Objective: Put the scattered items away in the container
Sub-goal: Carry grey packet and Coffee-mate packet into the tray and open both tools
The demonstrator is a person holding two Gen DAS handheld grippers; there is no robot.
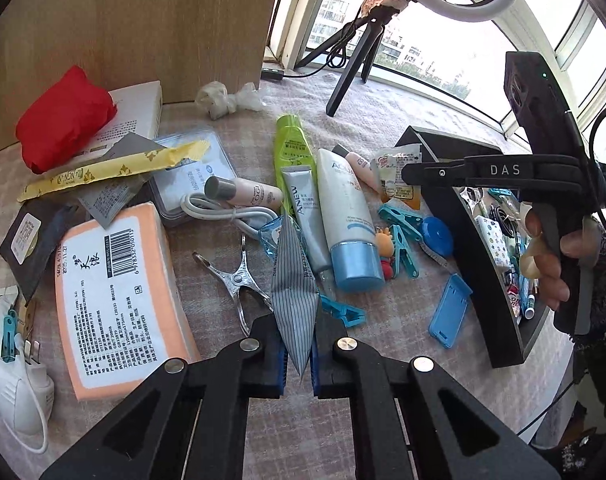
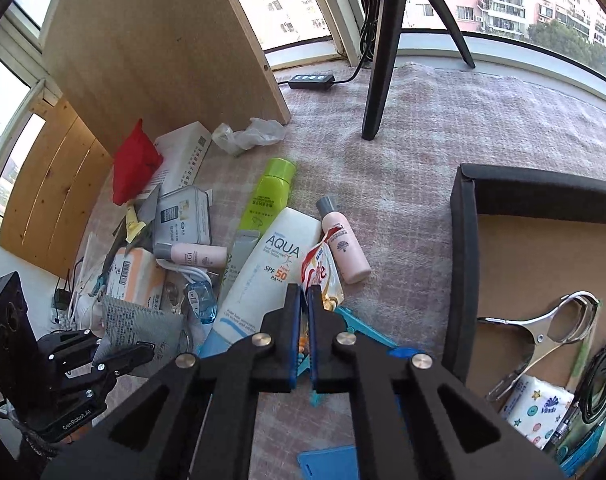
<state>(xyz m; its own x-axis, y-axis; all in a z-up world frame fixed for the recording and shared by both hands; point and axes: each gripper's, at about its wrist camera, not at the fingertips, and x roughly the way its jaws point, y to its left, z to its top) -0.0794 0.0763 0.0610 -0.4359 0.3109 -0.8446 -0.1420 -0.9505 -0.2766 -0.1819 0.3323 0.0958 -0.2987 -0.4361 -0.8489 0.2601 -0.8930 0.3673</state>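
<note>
Up close, the left gripper (image 1: pixel 297 354) pinches a grey pin-striped foil sachet (image 1: pixel 295 296) between its blue pads, the packet standing upright and pointed at both ends. The right gripper (image 2: pixel 304 336) has its jaws almost together; something small, orange and teal, sits between the pads, but what it is I cannot tell. Landmark: the black rectangular container with a brown cardboard floor (image 2: pixel 463 264). Inside it lie a shiny metal clamp (image 2: pixel 543 332), a star-printed tissue pack (image 2: pixel 531 408) and a coiled black cable (image 2: pixel 599 384). Just left of the container sit a pale pink bottle with a grey cap (image 2: pixel 343 248), a white AQUA sunscreen tube with a blue cap (image 2: pixel 259 276) and a lime-green bottle (image 2: pixel 269 196). Farther left: an orange tissue pack with a barcode (image 1: pixel 115 300), a red cloth pouch (image 1: pixel 63 120).
</note>
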